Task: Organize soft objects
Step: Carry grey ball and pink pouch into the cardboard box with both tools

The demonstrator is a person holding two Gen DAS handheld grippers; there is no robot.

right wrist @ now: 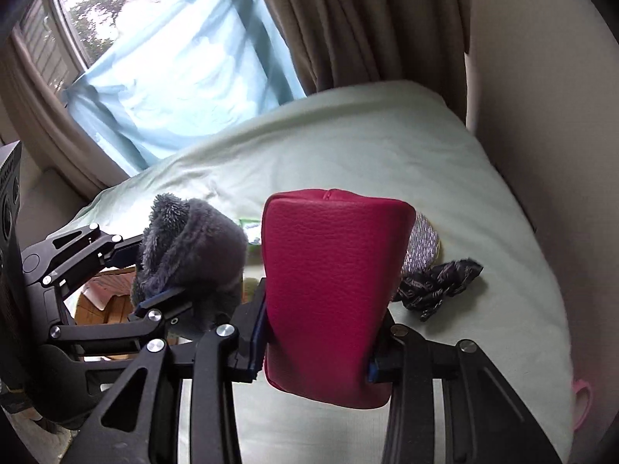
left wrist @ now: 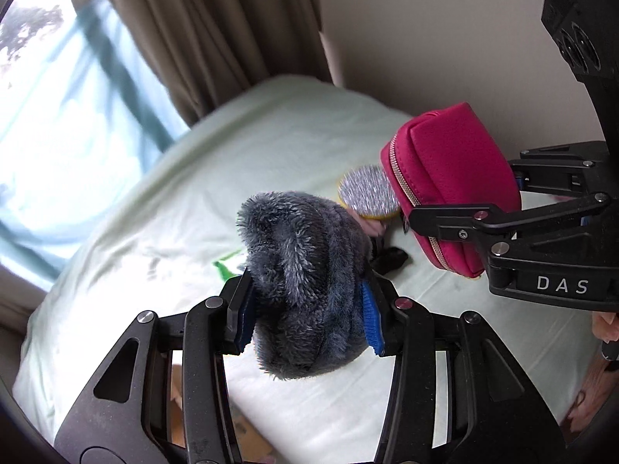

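Where fur bulges, pebbled pink pouch (right wrist: 329,290)

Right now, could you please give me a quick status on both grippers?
Left gripper shut on grey furry pouch. Right gripper shut on pink pouch. Both clear of bed; nothing blocking.

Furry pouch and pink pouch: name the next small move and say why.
Probably carry both sideways off the bed toward a storage spot: the furry pouch and pink pouch are each clamped and lifted clear, while a brush and dark cloth remain below.

Grey furry pouch (left wrist: 305,282); magenta pouch (right wrist: 329,294); sheet (right wrist: 348,147) pale green, perhaps.
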